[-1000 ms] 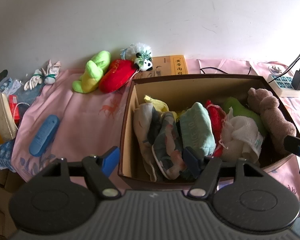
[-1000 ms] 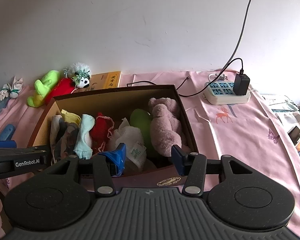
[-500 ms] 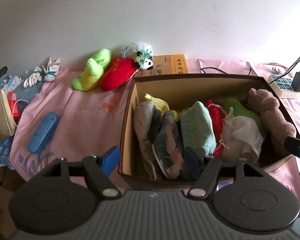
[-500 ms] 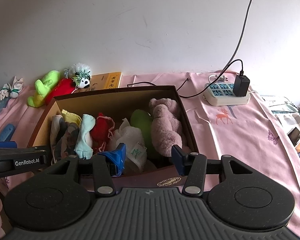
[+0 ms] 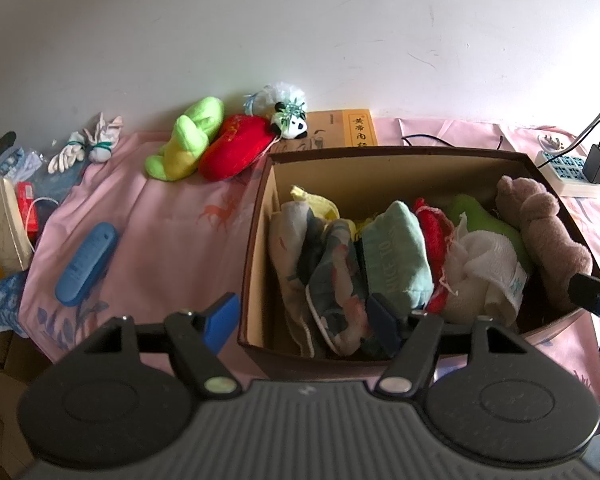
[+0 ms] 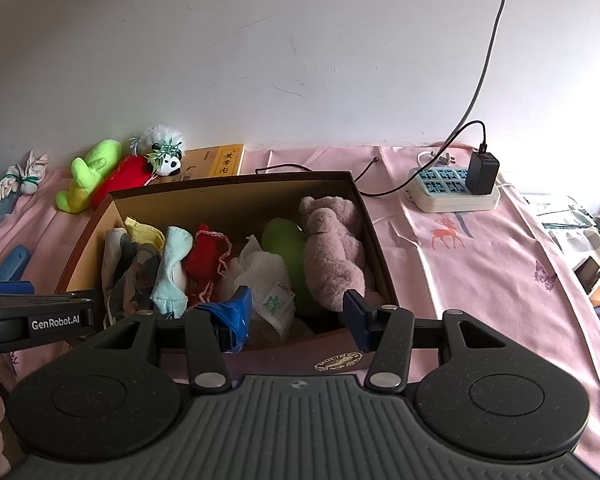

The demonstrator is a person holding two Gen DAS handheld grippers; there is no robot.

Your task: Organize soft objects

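Cardboard box on the pink-clothed desk held folded cloths and a plush bear. Remaining toys, a green plush and a red plush, lay beyond the box's left wall, long axes slanting toward the wall, nearer the left gripper. Both left and right gripper stood released, empty. Legible: "GenRobot.AI"; the teal cloth bore partly readable letters.

You see a brown box on a pink cloth printed with orange deer. Inside it, left to right: a floral rag, a mint towel, a red knit, a white cloth, a green plush and a mauve bear. Far left lie a lime toy and a red cushion.
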